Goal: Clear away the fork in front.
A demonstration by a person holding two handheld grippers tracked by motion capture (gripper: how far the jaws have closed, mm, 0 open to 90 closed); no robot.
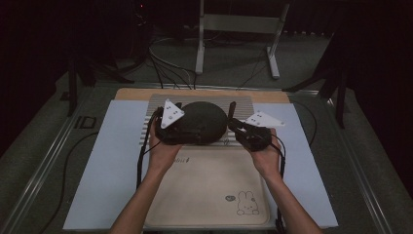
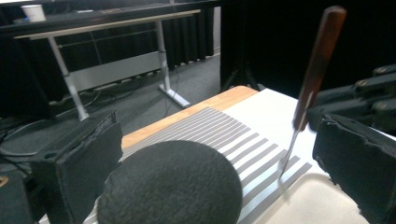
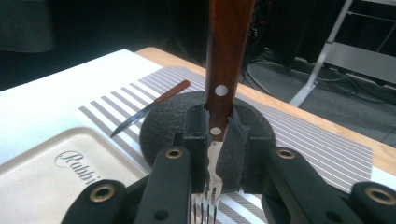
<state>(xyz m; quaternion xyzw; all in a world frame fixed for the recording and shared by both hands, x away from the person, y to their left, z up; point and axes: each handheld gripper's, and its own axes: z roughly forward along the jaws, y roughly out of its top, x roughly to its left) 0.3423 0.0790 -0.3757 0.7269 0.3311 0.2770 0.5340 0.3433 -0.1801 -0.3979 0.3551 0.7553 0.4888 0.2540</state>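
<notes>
A: While the right gripper [image 3: 217, 154] is pinching a fork [image 3: 224, 70] by its wooden handle, where is the dark round plate [image 1: 202, 122] sitting?

B: It is lying on the striped mat [image 1: 243, 105], just beyond the beige tray [image 1: 204, 195]. The left gripper [image 2: 205, 154] is holding its jaws spread on either side of the plate's near left edge, and I cannot tell whether the pads are touching the rim.

A: And the fork's long axis?

B: It is standing nearly upright, handle up and tines pointing down near the line where mat and tray meet, just right of the plate.

A: So which hand is closer to the plate?

B: The left one is right at it; the right one is hovering beside its right edge. A knife [image 3: 149, 107] is also lying flat on the mat next to the plate, its blade tip pointing toward the tray.

A: What is the coming move turning on?

B: Probably on the plate lying leftward of the tines, so the fork is needing only a short sideways shift.
</notes>
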